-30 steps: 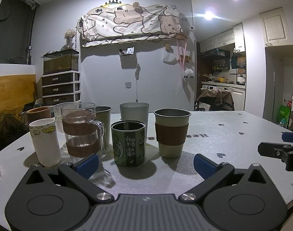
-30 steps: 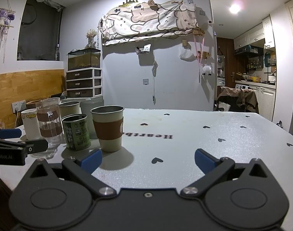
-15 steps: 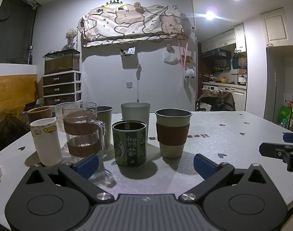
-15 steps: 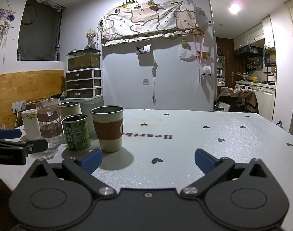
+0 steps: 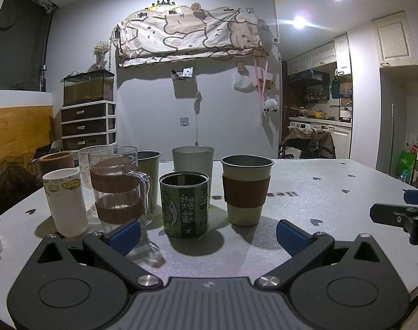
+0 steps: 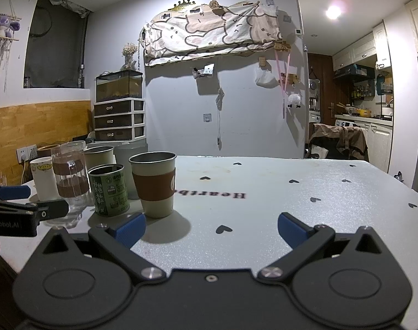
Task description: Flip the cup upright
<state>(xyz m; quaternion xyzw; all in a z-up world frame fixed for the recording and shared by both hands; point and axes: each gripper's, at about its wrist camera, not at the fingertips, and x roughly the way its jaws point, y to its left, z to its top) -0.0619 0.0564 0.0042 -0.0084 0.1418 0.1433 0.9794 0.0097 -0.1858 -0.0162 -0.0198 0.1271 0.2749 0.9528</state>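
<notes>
Your left gripper [image 5: 207, 232] and right gripper [image 6: 211, 228] both hover low over the table [image 6: 291, 200] with jaws spread wide and nothing between them. Just beyond your left jaws stands the green printed cup [image 5: 184, 205], with the sleeved cup [image 5: 247, 189] beside it, both mouth-up already, as is every cup you can see. The sleeved cup looks light, stiff and slick at its metal rim, so you should take it across the brown sleeve [image 6: 154, 187], where the pads will likely bite best
</notes>
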